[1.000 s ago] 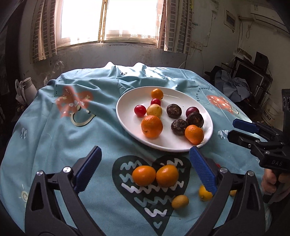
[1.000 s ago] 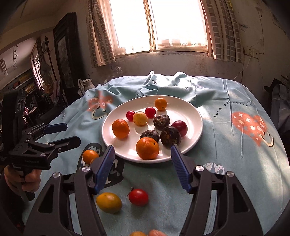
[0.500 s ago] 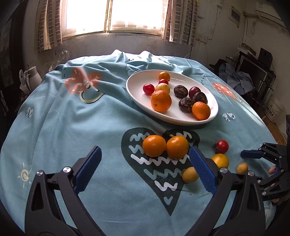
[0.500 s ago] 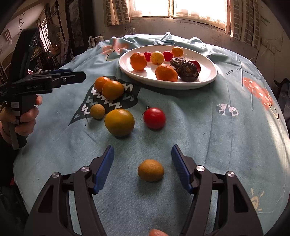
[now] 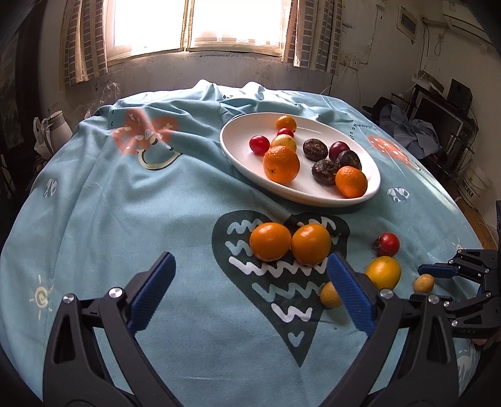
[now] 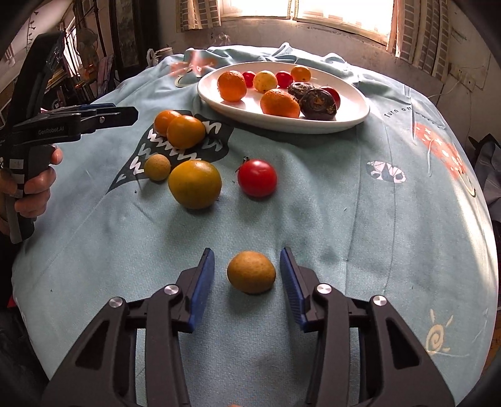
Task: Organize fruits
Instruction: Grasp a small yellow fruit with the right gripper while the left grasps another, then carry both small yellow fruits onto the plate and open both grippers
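Closing around a small round yellow-brown fruit (image 6: 251, 271) on the light-blue printed tablecloth (image 6: 360, 219), the right gripper (image 6: 247, 281) has blue pads not yet touching it. At 12 o'clock sits the white oval plate (image 6: 350, 117) of fruit. The left gripper (image 5: 247, 294) stands spread and empty, two orange tangerines (image 5: 289, 242) at its 12 o'clock.

Teal patterned tablecloth (image 5: 131, 200), curtained window (image 5: 200, 25), white jug (image 5: 59, 128) beyond.

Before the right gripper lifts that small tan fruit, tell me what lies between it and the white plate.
The small tan round fruit sits between the closing right gripper jaws, untouched. Toward the white oval plate, the red cherry tomato lies on the cloth; lifting over should clear it.
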### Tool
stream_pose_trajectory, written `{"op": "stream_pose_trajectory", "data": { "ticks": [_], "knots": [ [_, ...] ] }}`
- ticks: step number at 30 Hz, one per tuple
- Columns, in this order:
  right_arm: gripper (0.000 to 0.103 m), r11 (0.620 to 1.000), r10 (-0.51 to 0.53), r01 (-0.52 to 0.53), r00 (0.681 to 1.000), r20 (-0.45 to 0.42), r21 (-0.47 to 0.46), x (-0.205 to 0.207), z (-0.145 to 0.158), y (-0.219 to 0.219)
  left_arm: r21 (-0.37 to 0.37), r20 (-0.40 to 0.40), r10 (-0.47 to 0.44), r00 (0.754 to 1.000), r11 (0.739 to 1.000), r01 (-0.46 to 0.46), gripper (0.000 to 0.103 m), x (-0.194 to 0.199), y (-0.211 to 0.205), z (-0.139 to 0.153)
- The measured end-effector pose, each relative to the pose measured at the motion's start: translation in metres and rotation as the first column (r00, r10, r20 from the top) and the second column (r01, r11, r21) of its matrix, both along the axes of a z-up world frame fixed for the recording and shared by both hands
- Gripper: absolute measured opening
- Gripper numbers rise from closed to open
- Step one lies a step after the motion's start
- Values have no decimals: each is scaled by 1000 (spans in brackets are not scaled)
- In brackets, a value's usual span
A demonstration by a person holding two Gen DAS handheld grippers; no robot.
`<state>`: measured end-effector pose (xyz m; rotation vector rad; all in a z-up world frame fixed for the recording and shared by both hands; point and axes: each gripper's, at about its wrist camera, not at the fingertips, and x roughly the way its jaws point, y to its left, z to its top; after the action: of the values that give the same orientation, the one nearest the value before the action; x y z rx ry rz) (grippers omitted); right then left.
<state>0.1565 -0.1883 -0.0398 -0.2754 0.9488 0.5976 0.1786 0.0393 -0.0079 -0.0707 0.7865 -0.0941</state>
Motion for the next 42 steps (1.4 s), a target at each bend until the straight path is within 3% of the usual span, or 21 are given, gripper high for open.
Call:
{"op": "stream_pose_trajectory", "data": {
  "ticks": [9, 13, 17, 19, 21, 24, 27, 35, 42],
  "knots": [
    [42, 1000, 10, -10, 1000, 13, -3, -6, 2, -2, 13, -5, -2, 1000, 1000, 2, 99, 1, -1, -3],
    [31, 1000, 2, -2, 1000, 14, -20, -5, 0, -2, 13, -4, -7, 1000, 1000, 7, 99, 1, -2, -3],
    [29, 996, -26, 26, 1000, -7, 80, 1, 7, -14, 0, -6, -65, 998, 998, 65, 98, -2, -7, -4],
    [29, 990, -35, 37, 999, -16, 138, 3, 13, -20, 7, -5, -147, 989, 989, 147, 92, -7, -19, -5],
    [29, 988, -47, 50, 999, -20, 146, 5, 13, -22, 41, -8, -242, 970, 969, 242, 73, -14, -36, -7],
    [29, 989, -57, 61, 998, -34, 135, 7, 11, -21, 77, -30, -329, 944, 941, 330, 56, -20, -56, -14],
    [29, 989, -60, 64, 998, -32, 134, 6, 11, -21, 94, -57, -343, 938, 933, 347, 48, -18, -63, -21],
    [29, 988, -60, 64, 998, -37, 137, 7, 11, -22, 96, -93, -337, 937, 933, 346, 47, -7, -70, -31],
    [29, 988, -60, 65, 997, -38, 137, 7, 10, -22, 125, -112, -338, 935, 928, 350, 30, -3, -77, -38]
  ]
}}
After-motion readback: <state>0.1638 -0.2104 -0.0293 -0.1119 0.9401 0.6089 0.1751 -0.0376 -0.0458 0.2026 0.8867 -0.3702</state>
